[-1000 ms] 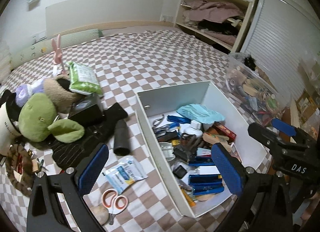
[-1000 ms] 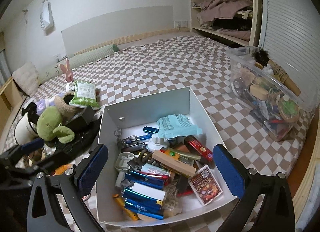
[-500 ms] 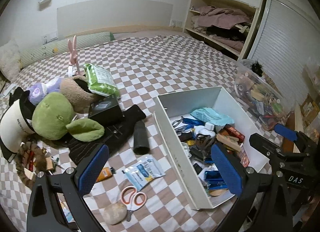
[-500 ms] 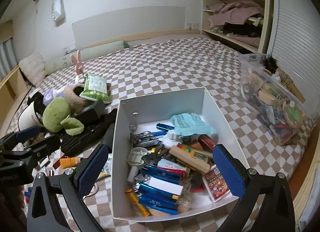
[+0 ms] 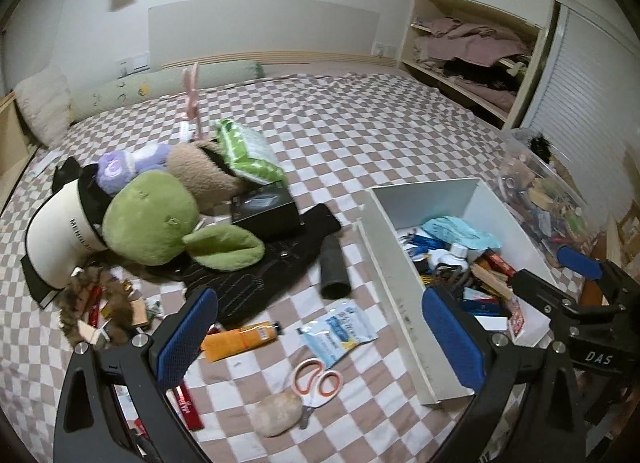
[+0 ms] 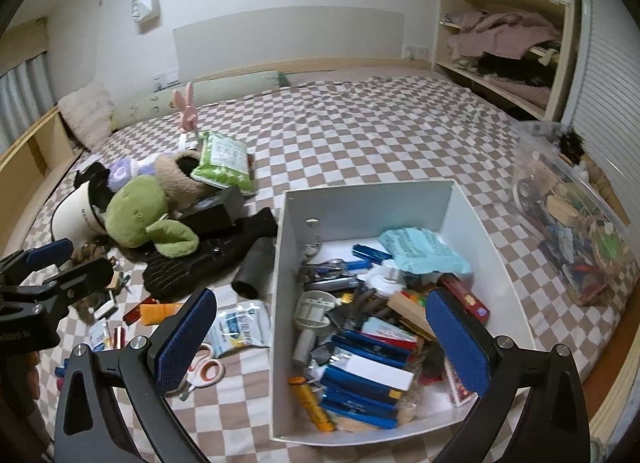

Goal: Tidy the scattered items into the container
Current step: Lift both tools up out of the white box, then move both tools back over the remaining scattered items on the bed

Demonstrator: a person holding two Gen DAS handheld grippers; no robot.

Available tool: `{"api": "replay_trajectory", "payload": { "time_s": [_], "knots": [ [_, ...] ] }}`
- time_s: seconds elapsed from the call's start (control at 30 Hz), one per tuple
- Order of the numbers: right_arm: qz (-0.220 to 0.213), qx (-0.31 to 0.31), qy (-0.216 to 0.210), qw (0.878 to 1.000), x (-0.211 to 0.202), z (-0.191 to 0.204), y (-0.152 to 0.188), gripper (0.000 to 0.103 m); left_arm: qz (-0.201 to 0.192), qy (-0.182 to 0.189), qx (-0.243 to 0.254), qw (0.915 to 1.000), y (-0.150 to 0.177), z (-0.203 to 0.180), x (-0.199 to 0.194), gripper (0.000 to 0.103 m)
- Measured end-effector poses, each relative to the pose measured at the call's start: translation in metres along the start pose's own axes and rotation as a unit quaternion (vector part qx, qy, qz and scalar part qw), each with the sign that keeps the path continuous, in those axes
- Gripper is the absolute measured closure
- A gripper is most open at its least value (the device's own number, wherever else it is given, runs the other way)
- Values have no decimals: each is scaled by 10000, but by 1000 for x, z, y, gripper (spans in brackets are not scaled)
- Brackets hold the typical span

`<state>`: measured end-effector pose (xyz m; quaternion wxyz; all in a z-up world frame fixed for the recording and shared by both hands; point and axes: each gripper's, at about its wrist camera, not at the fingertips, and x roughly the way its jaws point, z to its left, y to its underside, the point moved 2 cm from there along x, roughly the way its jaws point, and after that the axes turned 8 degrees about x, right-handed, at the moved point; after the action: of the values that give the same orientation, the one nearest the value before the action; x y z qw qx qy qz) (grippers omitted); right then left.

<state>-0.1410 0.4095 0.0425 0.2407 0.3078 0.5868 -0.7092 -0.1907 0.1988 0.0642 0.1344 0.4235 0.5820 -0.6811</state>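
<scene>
left claw (image 5: pixel 320 339): spread wide and empty, hanging above the bed's near loose items, likely because that is where the next pick lies
right claw (image 6: pixel 322 337): also wide apart, holding nothing, poised over the near left rim of the container, a place that suits dropping things in
container (image 6: pixel 364 203): white open box on the checkered bed (image 6: pixel 360 131), right of the clutter, already crowded with blue packs, a teal pouch and small tools
scissors (image 5: pixel 316 381): orange-handled, flat on the bed between the left claw's fingers, just beside a beige stone-like lump (image 5: pixel 279 412)
orange tube (image 5: pixel 239 340): lying near the left finger, close to the blue-and-white sachet (image 5: pixel 338 332)
black cylinder (image 5: pixel 333 271): on its side, just left of the container wall
plush pile: green soft toy (image 5: pixel 150 219) atop dark knit fabric, farther left; bulky, probably left for later
clear bin (image 6: pixel 572 211): far right, full, apart from the task's box
judgement: small flat items nearest the box look easiest to move first
</scene>
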Motion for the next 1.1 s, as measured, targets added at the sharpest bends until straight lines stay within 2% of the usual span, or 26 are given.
{"api": "replay_trajectory", "payload": {
  "time_s": [0.27,0.47,0.7,0.97,1.1],
  "knots": [
    [88,-547,-165,9983,5,40,4,0,-4,-237,-96,9997,12,32,-14,0],
    [181,-888,-508,9946,6,69,10,0,58,-383,-161,9991,25,56,-23,0],
    [405,-1260,-700,9887,14,93,21,0,158,-564,-172,9981,42,78,-31,0],
    [712,-1580,-910,9806,24,108,33,0,271,-544,52,9981,62,93,-37,0],
    [898,-1922,-1033,9718,32,119,42,0,376,-501,278,9977,76,97,-38,0]
  ]
}}
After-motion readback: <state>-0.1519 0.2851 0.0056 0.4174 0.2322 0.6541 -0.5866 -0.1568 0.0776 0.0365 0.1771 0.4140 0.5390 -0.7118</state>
